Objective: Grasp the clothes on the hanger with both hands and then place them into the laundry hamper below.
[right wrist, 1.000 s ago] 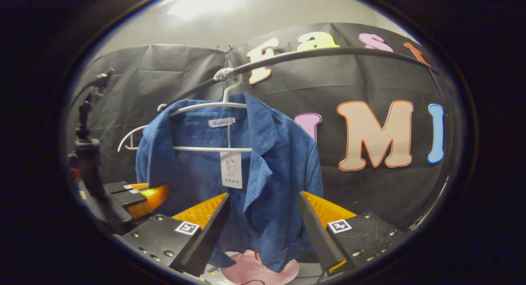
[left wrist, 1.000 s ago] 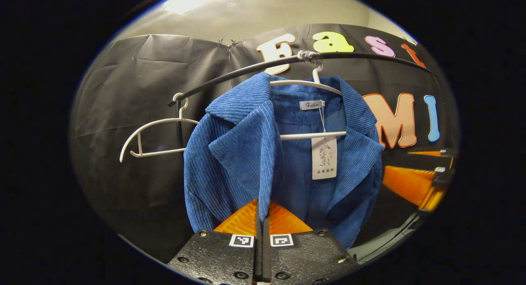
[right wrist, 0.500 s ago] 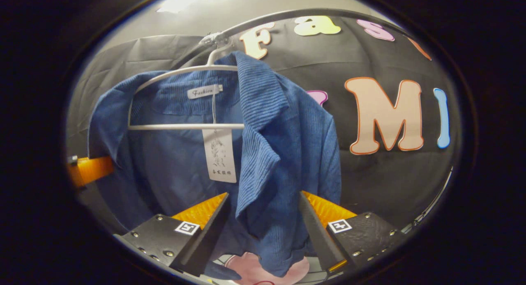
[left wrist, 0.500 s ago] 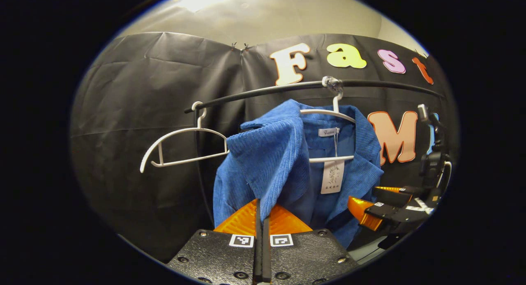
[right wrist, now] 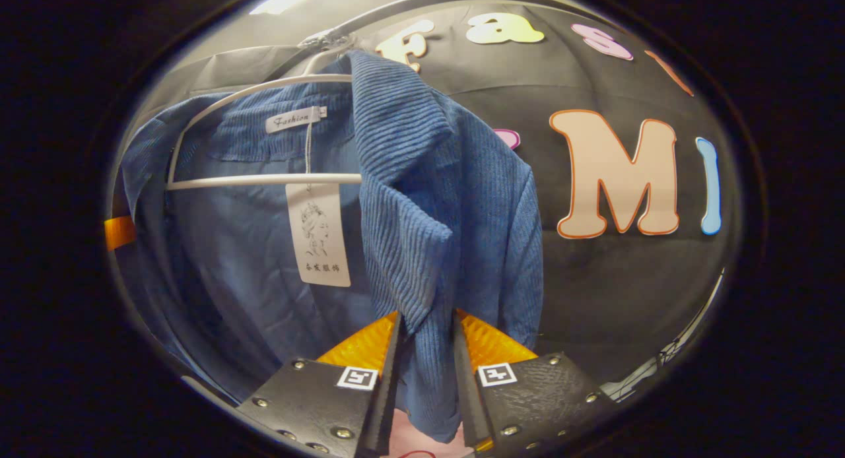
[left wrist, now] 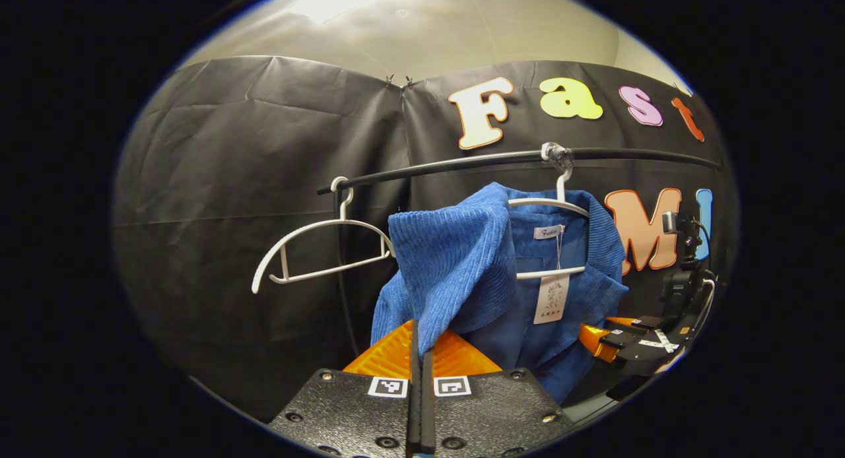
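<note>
jacket: blue corduroy jacket (left wrist: 462, 273) hangs on a white hanger (left wrist: 551, 204); hanger hooked on the black rail (left wrist: 462, 162). Left lapel pulled off toward the left claw, right side draped over the hanger shoulder.
jacket, right gripper view: jacket (right wrist: 422, 200) close up, hanger (right wrist: 264, 179) bar across the open front, paper tag (right wrist: 318, 235) dangling from the neck label.
left claw: left claw (left wrist: 420, 352) pressed together, pinching the jacket's left lapel edge; cloth runs up from the fingertips.
right claw: right claw (right wrist: 426, 352) narrowed around the right front edge of the jacket; cloth sits between the two fingers. Cannot tell whether both fingers press on it.
right claw, left gripper view: right claw (left wrist: 604, 336) low at the jacket's right hem, farther off.
spare hanger: second white hanger (left wrist: 323, 253), bare, hooked at the left end of the rail, just beside the jacket.
pink thing: pink patch (right wrist: 409, 445) under the jacket hem between the right claw's fingers; cannot tell what it is.
hamper: cannot tell where it is.
</note>
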A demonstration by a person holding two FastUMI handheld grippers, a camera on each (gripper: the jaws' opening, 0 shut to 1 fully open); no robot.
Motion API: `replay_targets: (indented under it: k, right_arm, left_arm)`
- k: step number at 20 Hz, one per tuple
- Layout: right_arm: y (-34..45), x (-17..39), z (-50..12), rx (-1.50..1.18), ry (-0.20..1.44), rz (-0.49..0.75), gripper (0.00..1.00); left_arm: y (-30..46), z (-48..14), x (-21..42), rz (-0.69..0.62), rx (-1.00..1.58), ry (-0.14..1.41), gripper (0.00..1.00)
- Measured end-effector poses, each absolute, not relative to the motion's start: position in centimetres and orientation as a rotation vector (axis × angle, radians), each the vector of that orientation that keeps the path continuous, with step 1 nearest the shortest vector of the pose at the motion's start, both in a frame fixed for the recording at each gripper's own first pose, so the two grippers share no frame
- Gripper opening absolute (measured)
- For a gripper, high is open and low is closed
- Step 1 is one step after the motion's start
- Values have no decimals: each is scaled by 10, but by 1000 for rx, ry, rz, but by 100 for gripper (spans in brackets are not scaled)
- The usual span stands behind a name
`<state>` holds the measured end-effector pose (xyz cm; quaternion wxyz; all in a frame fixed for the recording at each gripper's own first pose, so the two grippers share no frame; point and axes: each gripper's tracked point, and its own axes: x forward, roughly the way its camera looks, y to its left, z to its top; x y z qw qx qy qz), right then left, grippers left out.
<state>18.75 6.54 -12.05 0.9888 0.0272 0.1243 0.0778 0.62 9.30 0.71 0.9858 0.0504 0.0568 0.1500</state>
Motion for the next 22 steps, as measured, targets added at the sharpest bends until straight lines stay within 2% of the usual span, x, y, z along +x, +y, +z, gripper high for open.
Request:
replay_targets:
  k: [2,3,5,6,7,22]
  right_arm:
    - [58,183,-114,64,244,148,15]
    - [57,184,-114,65,247,153,12]
    - [54,185,-108,56,242,159,13]
    - [43,176,-100,52,236,123,13]
    - [42,184,-99,53,225,114,2]
    - [-16,208,-42,45,106,16,0]
  left_arm:
    - [99,10,6,318,102,111,0]
    - [102,12,6,325,100,108,0]
    - [108,17,5,340,98,102,1]
    - [112,20,4,350,101,97,1]
    - [116,23,3,359,106,91,0]
    - [163,72,6,444,136,20,1]
